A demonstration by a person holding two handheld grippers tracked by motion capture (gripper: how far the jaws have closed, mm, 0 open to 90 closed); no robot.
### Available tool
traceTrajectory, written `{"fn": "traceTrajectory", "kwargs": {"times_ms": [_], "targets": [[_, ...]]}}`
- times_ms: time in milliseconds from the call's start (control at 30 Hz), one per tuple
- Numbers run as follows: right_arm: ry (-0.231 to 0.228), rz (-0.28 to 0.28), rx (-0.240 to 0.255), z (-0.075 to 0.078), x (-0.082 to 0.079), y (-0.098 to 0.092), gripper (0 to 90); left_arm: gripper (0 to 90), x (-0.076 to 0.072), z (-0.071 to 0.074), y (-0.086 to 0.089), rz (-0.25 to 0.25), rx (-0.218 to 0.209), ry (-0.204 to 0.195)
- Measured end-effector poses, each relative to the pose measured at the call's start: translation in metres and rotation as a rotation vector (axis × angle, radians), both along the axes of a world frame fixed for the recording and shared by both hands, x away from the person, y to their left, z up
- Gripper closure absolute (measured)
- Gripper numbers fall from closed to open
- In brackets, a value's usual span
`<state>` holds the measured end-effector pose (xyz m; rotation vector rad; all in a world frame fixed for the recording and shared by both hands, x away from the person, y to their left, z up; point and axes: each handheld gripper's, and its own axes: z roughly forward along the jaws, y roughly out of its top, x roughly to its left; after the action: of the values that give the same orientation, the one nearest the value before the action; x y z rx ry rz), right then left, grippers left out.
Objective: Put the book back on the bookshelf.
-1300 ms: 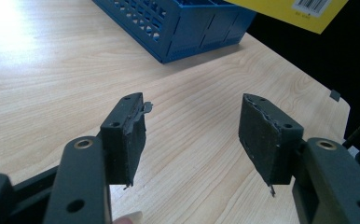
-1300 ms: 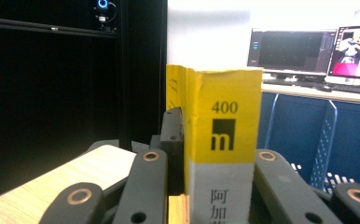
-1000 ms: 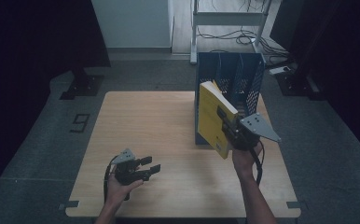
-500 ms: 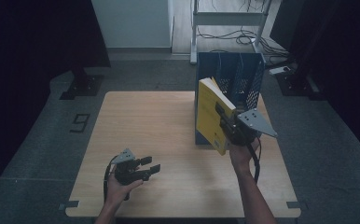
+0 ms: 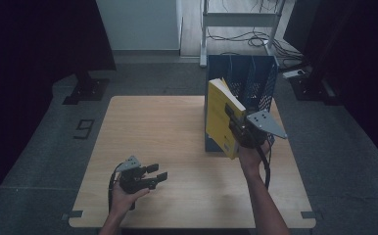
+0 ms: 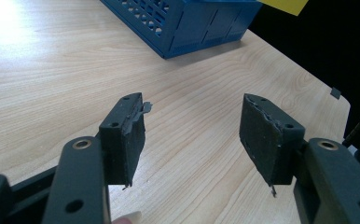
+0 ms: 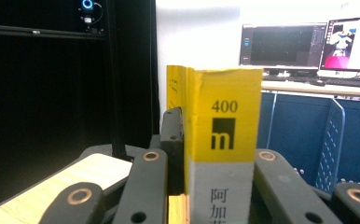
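High view, right of centre: right gripper fingers clamp the yellow book, which could perhaps snag the blue rack; left gripper fingers gape empty.

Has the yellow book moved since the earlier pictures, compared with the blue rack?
Yes, slightly. In the high view the yellow book, clamped in the right gripper, has shifted a little up toward the blue rack.
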<state>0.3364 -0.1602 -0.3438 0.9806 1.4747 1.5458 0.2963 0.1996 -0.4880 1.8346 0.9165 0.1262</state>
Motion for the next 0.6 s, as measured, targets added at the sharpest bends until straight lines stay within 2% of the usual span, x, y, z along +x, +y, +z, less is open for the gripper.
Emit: {"fn": "traceTrajectory", "kwargs": {"times_ms": [600], "targets": [[0.022,-0.041,0.016,-0.004,0.020,0.002,75.1,40.2,0.001,0.000,0.002,0.004,0.002,0.002]]}}
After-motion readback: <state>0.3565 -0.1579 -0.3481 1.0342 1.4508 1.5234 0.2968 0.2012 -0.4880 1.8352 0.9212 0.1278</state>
